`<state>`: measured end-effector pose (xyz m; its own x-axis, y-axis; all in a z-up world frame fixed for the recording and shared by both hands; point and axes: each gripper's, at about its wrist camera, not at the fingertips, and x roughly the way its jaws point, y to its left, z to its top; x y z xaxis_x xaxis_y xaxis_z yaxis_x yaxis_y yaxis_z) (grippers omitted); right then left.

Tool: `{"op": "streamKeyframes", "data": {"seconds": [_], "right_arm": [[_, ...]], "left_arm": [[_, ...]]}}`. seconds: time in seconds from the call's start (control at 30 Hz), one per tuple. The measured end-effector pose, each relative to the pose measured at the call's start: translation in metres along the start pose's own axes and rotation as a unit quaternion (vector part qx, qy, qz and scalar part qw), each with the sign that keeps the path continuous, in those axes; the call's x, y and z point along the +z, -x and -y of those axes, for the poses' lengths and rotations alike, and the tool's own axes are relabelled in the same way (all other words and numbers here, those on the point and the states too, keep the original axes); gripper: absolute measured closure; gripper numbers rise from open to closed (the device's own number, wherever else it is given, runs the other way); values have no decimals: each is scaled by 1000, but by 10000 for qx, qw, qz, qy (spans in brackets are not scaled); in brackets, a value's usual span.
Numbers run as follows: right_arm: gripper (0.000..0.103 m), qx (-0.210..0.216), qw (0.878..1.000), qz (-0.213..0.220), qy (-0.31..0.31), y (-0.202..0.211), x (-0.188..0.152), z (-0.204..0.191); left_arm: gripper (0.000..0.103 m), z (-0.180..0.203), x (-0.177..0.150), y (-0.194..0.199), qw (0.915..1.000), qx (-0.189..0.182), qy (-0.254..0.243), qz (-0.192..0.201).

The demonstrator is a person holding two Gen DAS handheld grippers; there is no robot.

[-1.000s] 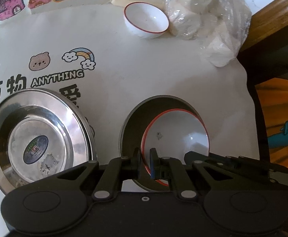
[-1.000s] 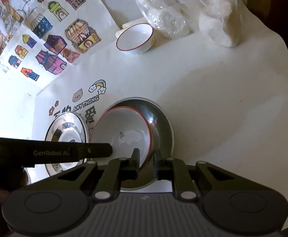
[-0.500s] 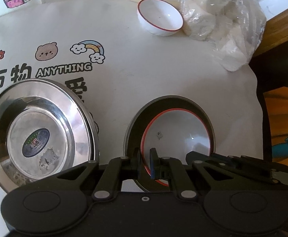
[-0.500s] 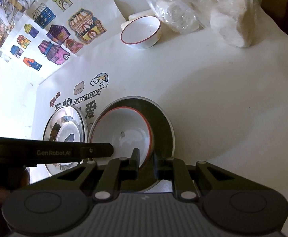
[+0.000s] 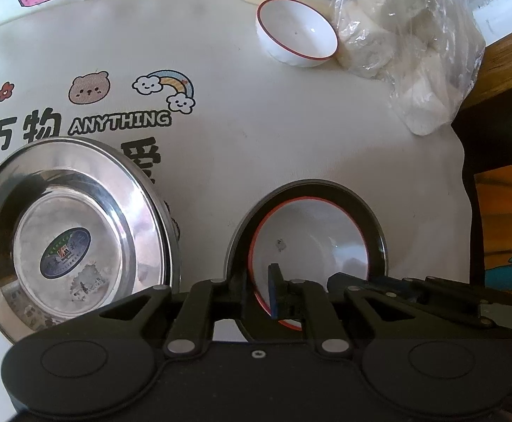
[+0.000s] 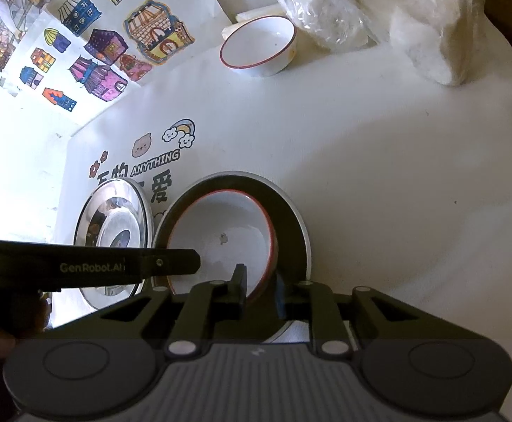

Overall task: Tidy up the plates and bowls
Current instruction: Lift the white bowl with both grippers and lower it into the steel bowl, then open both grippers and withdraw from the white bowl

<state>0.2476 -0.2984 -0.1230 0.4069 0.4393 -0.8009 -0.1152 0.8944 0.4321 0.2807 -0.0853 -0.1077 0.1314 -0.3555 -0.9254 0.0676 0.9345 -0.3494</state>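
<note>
A white bowl with a red rim sits inside a dark steel plate on the white printed cloth. My left gripper straddles the bowl's near-left rim. Its jaws are opening, and a sliver of white shows between the rim and the blue pad. My right gripper straddles the near-right rim, and its jaws are opening too. A second shiny steel plate lies to the left. A smaller red-rimmed bowl stands at the far side.
A clear bag of white rolls lies beside the far bowl. The cloth's right edge drops off next to the dark plate. Coloured house drawings cover the far left. One of the left gripper's fingers reaches across the right wrist view.
Both pairs of jaws have widened slightly around the bowl's rim. The bowl stays in the dark plate. Both views have shifted a little.
</note>
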Motion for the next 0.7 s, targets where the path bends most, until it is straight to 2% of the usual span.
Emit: {"op": "streamKeyframes", "data": {"seconds": [0.43,0.7], "right_arm": [[80,51,10000,-48,29,2,1,4],[66,147,9998,87,35,14,0,5]], "left_arm": [[85,3,1,4,10000,-7,-72,-33],[70,6,1,18,9998,-36,-159,83]]}}
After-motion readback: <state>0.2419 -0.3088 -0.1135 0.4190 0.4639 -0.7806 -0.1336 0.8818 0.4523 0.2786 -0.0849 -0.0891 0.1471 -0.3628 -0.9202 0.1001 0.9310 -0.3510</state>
